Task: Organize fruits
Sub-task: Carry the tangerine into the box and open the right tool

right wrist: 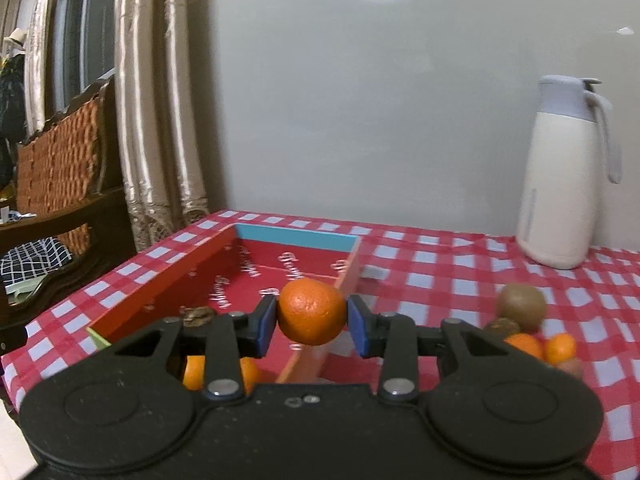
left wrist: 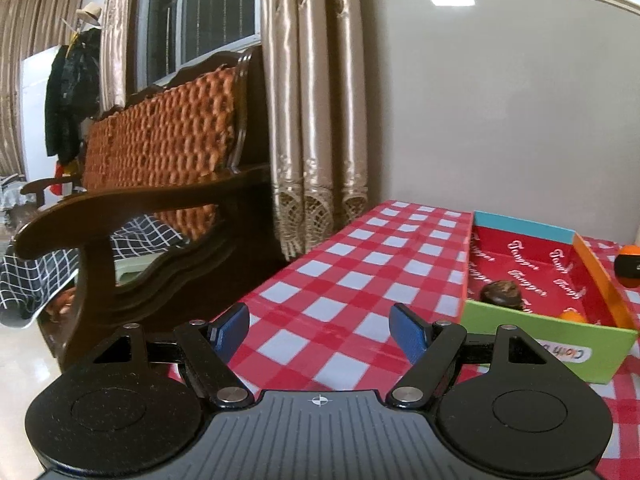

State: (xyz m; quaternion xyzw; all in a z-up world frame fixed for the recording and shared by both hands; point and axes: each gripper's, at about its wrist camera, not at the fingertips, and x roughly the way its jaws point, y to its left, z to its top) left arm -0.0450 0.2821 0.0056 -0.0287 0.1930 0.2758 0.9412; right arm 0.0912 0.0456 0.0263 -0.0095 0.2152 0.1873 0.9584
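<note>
My right gripper [right wrist: 312, 320] is shut on a small orange [right wrist: 311, 310], held above the right wall of the red cardboard box [right wrist: 168, 272]. Inside that box lie a dark walnut-like fruit [right wrist: 197, 316] and another orange [right wrist: 194, 372], partly hidden behind the gripper. To the right on the table sit a brown kiwi [right wrist: 522, 306] and more small oranges [right wrist: 560, 348]. My left gripper [left wrist: 320, 330] is open and empty over the checked cloth, left of the box [left wrist: 532, 264], which shows the dark fruit [left wrist: 502, 294] and an orange [left wrist: 572, 316].
A white thermos jug [right wrist: 560, 176] stands at the back right by the wall. A wooden sofa [left wrist: 160, 184] with an orange cushion stands just left of the table [left wrist: 360, 264], with curtains [left wrist: 316, 100] behind. An orange-and-black ball [left wrist: 628, 266] lies right of the box.
</note>
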